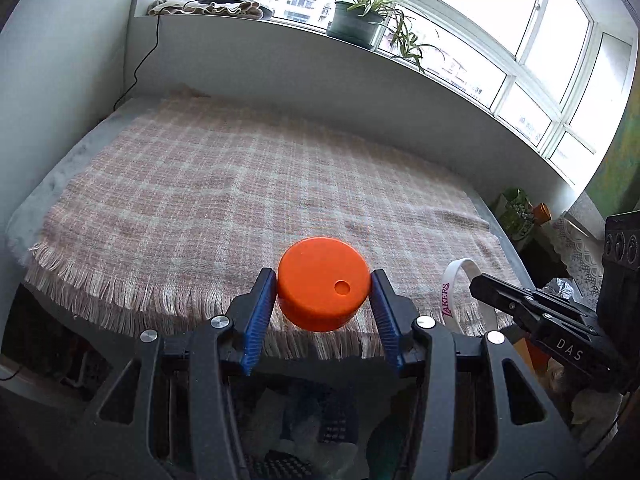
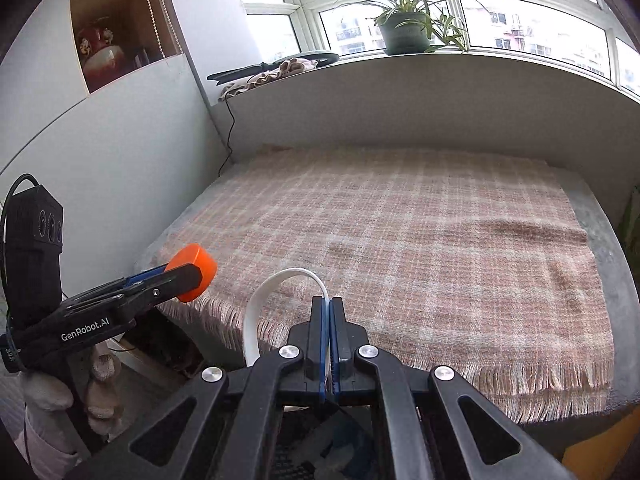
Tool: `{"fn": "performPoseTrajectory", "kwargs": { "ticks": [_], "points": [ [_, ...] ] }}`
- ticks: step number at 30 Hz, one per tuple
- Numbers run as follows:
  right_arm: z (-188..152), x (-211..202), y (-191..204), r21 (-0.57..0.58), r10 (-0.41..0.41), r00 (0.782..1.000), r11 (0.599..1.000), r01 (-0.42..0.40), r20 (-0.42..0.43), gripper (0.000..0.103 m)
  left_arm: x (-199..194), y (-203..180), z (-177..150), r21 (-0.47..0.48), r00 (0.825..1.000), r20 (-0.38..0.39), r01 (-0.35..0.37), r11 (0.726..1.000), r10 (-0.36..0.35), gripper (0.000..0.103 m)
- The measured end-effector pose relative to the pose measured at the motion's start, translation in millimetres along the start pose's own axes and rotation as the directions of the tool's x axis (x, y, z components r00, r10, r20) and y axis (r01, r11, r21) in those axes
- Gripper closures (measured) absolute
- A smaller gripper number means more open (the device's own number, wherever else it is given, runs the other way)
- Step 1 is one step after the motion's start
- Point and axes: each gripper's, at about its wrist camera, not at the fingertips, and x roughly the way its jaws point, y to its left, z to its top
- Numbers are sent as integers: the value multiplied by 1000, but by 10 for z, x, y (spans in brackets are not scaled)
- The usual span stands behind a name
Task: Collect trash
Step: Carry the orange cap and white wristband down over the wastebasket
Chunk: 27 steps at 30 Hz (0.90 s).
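Left wrist view: left gripper (image 1: 323,285) clamping round orange plastic cap (image 1: 323,282); right gripper (image 2: 327,306), alongside, pinching white silicone wristband (image 2: 260,300); both held above fringed plaid blanket (image 1: 224,184) edge.

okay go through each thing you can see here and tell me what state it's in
left gripper: shut on the orange cap, held off the bed.
right gripper: shut on the white wristband, loop hanging free.
plaid blanket: spread flat, nothing lying on it.
potted plant: upright on the windowsill.

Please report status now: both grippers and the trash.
Left gripper shut on round orange plastic lid. Right gripper shut on white rubber wristband. Nothing in the way.
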Motion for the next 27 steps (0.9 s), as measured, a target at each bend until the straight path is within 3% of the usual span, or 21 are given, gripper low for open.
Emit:
{"fn": "performPoseTrajectory", "kwargs": {
  "ticks": [14, 27],
  "points": [
    [-772, 63, 277, -1, 52, 993, 999, -52, -102, 103, 92, 301, -837, -102, 991, -133, -29, 994, 16, 54],
    [-1265, 392, 232, 21, 30, 977, 999, -26, -213, 103, 450, 389, -1375, -117, 965, -259, -70, 991, 37, 54]
  ]
}}
